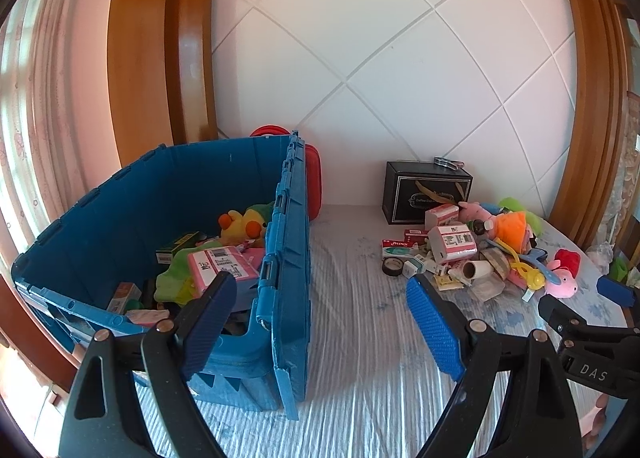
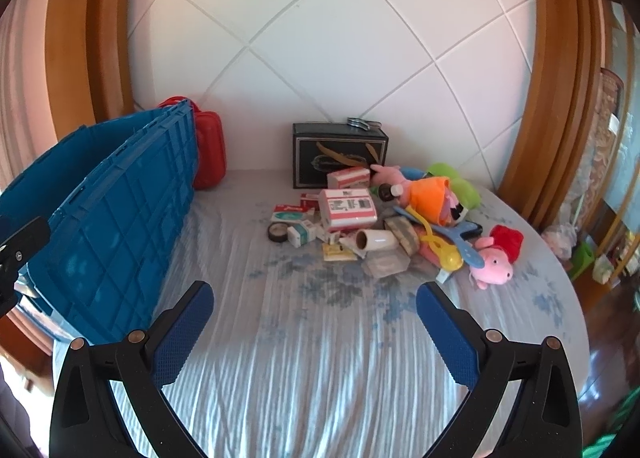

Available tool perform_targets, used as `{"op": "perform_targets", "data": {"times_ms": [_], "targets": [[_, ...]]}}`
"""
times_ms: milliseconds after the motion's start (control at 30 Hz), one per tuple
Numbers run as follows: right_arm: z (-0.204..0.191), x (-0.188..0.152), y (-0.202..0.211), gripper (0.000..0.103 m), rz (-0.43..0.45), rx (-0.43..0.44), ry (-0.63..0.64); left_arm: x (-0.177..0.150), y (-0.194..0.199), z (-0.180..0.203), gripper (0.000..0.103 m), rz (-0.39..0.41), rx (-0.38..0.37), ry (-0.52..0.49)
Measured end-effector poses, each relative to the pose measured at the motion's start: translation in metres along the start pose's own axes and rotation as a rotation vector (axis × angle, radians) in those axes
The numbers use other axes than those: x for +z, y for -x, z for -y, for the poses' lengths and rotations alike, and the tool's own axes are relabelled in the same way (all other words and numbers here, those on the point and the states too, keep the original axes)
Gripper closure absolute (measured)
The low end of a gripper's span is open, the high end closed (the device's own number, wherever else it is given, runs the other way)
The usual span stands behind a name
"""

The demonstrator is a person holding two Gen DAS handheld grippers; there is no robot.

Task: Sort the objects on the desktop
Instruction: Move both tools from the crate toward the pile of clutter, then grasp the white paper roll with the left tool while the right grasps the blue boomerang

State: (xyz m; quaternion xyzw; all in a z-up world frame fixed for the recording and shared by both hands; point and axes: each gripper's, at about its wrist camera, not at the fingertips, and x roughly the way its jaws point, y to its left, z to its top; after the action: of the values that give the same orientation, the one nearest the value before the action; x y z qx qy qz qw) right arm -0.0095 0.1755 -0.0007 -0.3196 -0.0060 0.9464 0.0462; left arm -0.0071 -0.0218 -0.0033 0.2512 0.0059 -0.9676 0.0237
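— Blue plastic crate, lid flaps up, stands just left of the left tool; what is in it?

— A yellow plush duck, a pink-and-white labelled box, a green cloth and a few small cartons. The left tool's blue ribbed pads are spread wide with nothing between them, one finger over the crate's near corner.

— And the right tool?

— Also spread wide and empty, above the striped cloth on the worktop. Ahead of it, slightly right, lies the unsorted heap: a pink pig plush in a red dress, a white paper cup on its side, a roll of dark tape, medicine cartons, an orange-and-green plush.

— Behind the heap?

— A black box against the white tiled wall, and a red case beside the crate.
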Motion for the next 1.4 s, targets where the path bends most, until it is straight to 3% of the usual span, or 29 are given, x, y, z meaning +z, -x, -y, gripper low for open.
{"op": "perform_targets", "data": {"times_ms": [300, 600, 867, 1133, 1267, 1400], "targets": [[0.030, -0.004, -0.013, 0.000, -0.026, -0.023, -0.027, 0.001, -0.019, 0.025, 0.016, -0.030, -0.020, -0.014], [0.114, -0.005, -0.042, 0.000, -0.083, -0.081, -0.090, -0.001, -0.058, 0.095, 0.016, -0.114, -0.066, -0.036], [0.221, -0.004, -0.085, 0.000, -0.116, -0.134, -0.175, -0.005, -0.124, 0.173, 0.016, -0.255, -0.097, -0.036], [0.324, -0.016, -0.148, 0.000, -0.218, -0.166, -0.258, -0.024, -0.212, 0.249, 0.015, -0.439, -0.154, -0.079], [0.346, -0.018, -0.180, 0.000, -0.255, -0.140, -0.248, -0.036, -0.248, 0.277, 0.016, -0.510, -0.202, -0.061], [0.353, -0.011, -0.212, 0.000, -0.263, -0.087, -0.239, -0.039, -0.281, 0.298, 0.016, -0.508, -0.164, -0.105]]}}
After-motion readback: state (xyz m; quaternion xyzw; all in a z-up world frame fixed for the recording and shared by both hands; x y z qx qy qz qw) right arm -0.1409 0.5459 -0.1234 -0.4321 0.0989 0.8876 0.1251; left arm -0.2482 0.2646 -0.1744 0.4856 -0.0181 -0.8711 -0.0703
